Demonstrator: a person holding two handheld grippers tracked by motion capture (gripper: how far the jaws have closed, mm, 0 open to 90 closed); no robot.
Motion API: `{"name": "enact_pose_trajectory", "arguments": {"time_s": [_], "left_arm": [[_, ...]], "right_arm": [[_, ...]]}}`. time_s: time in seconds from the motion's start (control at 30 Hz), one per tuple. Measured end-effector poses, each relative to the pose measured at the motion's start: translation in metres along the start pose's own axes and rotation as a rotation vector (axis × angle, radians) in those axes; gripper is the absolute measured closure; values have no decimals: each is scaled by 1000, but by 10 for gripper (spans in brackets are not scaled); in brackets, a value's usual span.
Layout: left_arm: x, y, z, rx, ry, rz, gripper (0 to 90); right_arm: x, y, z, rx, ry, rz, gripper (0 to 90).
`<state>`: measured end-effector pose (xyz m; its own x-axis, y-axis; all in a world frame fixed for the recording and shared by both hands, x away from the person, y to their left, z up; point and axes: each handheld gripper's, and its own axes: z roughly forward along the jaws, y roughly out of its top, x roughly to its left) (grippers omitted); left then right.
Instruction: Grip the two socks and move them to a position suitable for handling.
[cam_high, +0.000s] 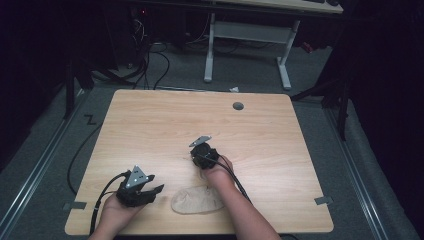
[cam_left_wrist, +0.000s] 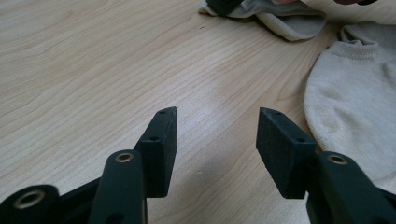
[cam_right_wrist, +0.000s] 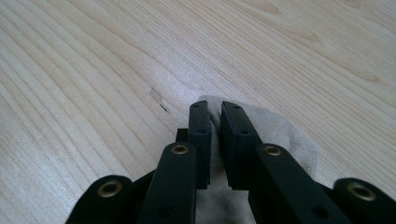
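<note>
Two beige socks are seen on the wooden table (cam_high: 150, 120). One sock (cam_high: 196, 200) is laid flat near the front edge, between the two hands. The other sock (cam_right_wrist: 275, 130) is pinched at its edge by the right gripper (cam_right_wrist: 215, 108), whose jaws are squeezed on the cloth. The left gripper (cam_left_wrist: 217, 116) is held wide apart, just beside the flat sock (cam_left_wrist: 350, 93), with nothing in it.

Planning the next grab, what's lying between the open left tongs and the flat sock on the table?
Nothing: in the left gripper view, bare wood table runs from the open left tongs to the flat sock.
</note>
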<state>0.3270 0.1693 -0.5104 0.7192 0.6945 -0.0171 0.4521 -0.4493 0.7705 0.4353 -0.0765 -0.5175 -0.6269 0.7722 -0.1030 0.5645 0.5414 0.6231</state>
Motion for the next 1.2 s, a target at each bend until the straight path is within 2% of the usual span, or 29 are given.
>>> {"name": "enact_pose_trajectory", "arguments": {"time_s": [0.37,0.6,0.67,0.73,0.8,0.87,1.03,1.2], "left_arm": [[0,0,0,0,3,-2,489],[0,0,1,3,2,0,489],[0,0,1,5,1,1,489],[0,0,1,5,2,1,489],[0,0,1,3,2,-1,489],[0,0,1,2,0,-3,489],[0,0,1,3,-3,-7,488],[0,0,1,2,-2,-7,489]], "right_arm": [[-2,0,-2,-7,6,7,838],[-3,2,-13,-58,7,11,837],[-5,1,-21,-87,8,19,836],[-5,1,-24,-95,8,23,836],[-10,-3,-35,-123,9,26,835],[-11,-4,-38,-128,9,34,834],[-21,-15,-65,-187,6,55,833],[-28,-26,-79,-211,-4,70,831]]}}
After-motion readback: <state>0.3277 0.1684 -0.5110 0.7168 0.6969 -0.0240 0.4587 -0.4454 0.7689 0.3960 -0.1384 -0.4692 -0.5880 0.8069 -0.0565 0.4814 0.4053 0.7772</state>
